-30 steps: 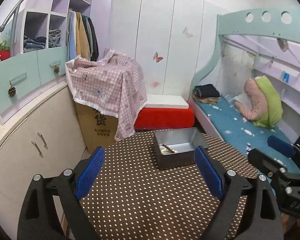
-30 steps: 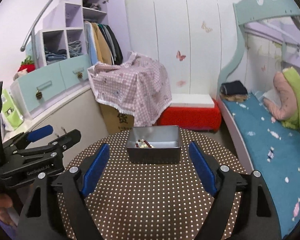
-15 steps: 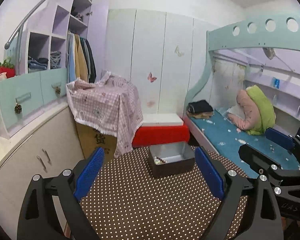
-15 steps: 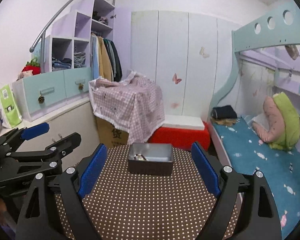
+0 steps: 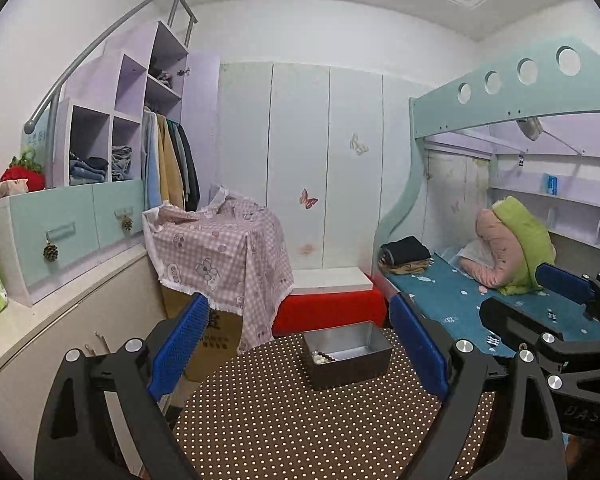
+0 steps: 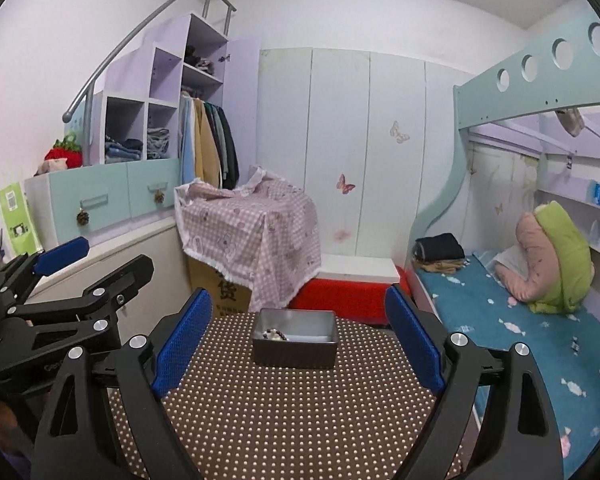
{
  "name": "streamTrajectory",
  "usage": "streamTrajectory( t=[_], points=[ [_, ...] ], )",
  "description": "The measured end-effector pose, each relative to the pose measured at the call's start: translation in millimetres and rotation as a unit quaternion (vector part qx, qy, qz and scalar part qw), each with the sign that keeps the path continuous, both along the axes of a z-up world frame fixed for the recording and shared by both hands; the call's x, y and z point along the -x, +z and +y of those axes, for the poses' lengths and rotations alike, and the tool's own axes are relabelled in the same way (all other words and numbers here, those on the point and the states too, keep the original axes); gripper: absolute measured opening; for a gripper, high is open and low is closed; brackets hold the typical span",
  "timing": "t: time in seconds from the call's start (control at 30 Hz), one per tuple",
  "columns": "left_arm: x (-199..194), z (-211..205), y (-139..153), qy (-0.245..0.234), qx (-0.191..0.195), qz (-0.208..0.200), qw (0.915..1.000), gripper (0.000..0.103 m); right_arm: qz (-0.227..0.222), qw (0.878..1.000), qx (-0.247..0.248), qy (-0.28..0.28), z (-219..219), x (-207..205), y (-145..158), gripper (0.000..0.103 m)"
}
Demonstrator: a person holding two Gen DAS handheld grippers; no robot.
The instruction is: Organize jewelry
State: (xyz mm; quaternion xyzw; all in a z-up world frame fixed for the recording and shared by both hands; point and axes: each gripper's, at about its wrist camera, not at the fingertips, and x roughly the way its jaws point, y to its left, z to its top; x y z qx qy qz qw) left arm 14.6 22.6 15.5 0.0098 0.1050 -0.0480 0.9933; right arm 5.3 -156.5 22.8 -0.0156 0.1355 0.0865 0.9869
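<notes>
A grey metal box [image 5: 348, 354] stands at the far side of a round brown polka-dot table [image 5: 292, 420]. Bead bracelets [image 5: 323, 358] lie inside it at its left end. The box [image 6: 295, 337] and the beads [image 6: 275, 335] also show in the right wrist view. My left gripper [image 5: 300, 356] is open and empty, held back above the near part of the table. My right gripper [image 6: 300, 344] is open and empty too, also back from the box. The right gripper shows at the right edge of the left view [image 5: 548, 304], the left gripper at the left edge of the right view [image 6: 80, 264].
A cardboard box under a pink checked cloth [image 5: 224, 252] stands behind the table on the left. A red bench [image 5: 328, 312] is behind the table. A bunk bed with a blue mattress [image 5: 480, 300] runs along the right. Cabinets [image 5: 60, 320] line the left wall.
Both grippers have pulled back and tilted up from the box, so it looks smaller and farther. Both stay open and empty.
</notes>
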Motion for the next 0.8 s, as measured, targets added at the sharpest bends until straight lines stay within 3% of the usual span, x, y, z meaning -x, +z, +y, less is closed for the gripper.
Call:
streamTrajectory(
  t=[0.8],
  points=[
    [-4.9, -8.9, -2.9, -0.003, -0.013, 0.011, 0.9998, 0.089, 0.016, 1.0, -0.004, -0.009, -3.1, -3.0, -7.0, 0.085]
  ],
)
